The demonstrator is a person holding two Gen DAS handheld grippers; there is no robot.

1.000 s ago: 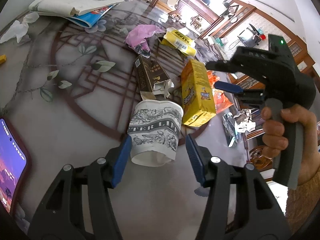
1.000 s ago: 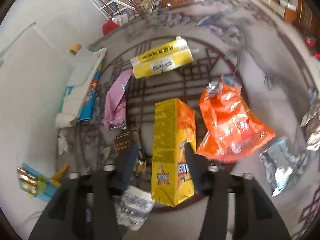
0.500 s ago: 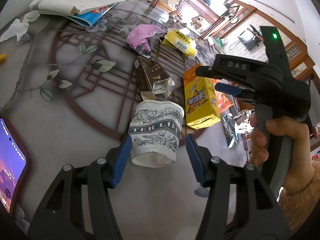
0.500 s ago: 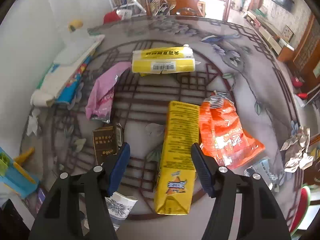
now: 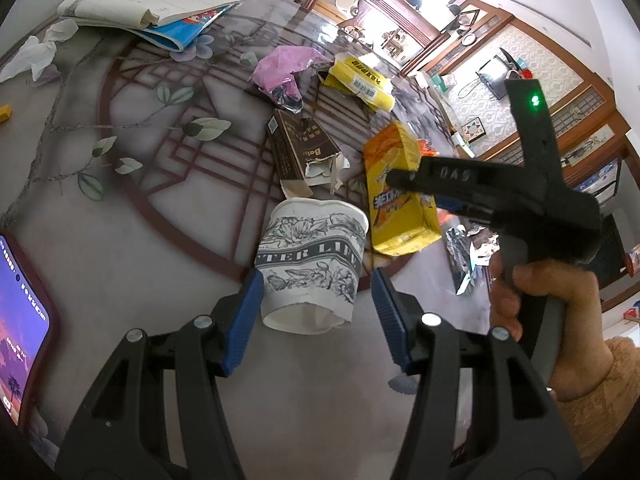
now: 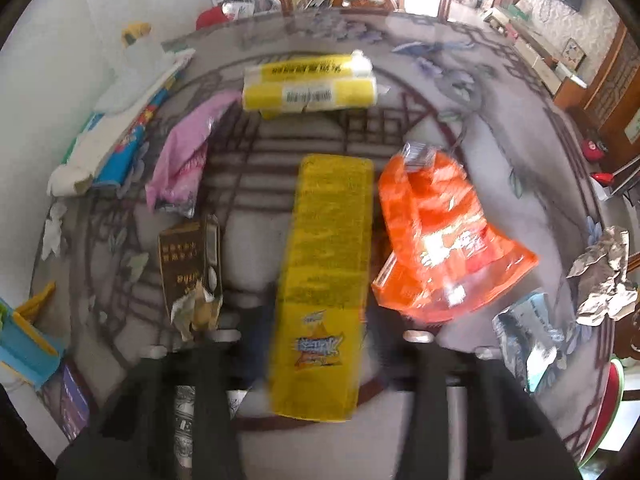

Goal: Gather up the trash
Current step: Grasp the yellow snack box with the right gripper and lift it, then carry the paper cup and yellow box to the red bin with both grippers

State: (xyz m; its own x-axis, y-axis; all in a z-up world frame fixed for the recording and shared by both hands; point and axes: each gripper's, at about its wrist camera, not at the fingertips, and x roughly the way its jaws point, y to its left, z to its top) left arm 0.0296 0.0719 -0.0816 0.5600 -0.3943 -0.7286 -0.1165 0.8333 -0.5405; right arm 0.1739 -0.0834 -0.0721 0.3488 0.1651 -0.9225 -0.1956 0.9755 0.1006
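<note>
A printed paper cup (image 5: 312,260) lies on its side on the patterned table (image 5: 120,240) between the fingers of my left gripper (image 5: 316,308). Its left pad sits at the cup's wall and its right pad stands a little apart, so this gripper is open. A yellow box (image 6: 324,280) lies just beyond the cup, also visible as the yellow box (image 5: 400,200) in the left wrist view. My right gripper (image 6: 320,332), held by a hand (image 5: 560,312), points steeply down over it. Its jaws are closing, and through the blur both fingers meet the box's long sides.
Around the box lie an orange bag (image 6: 432,240), a torn brown carton (image 5: 296,152), a pink wrapper (image 5: 284,68), a yellow roll pack (image 6: 308,88) and crumpled foil (image 6: 604,276). A phone (image 5: 20,320) lies at the near left. Books (image 5: 160,8) and tissue (image 5: 32,52) sit at the back left.
My right gripper sank toward the yellow box and rolled to line up with it; its jaws widened, then narrowed onto the box's sides. The left gripper and the cup stayed put.
</note>
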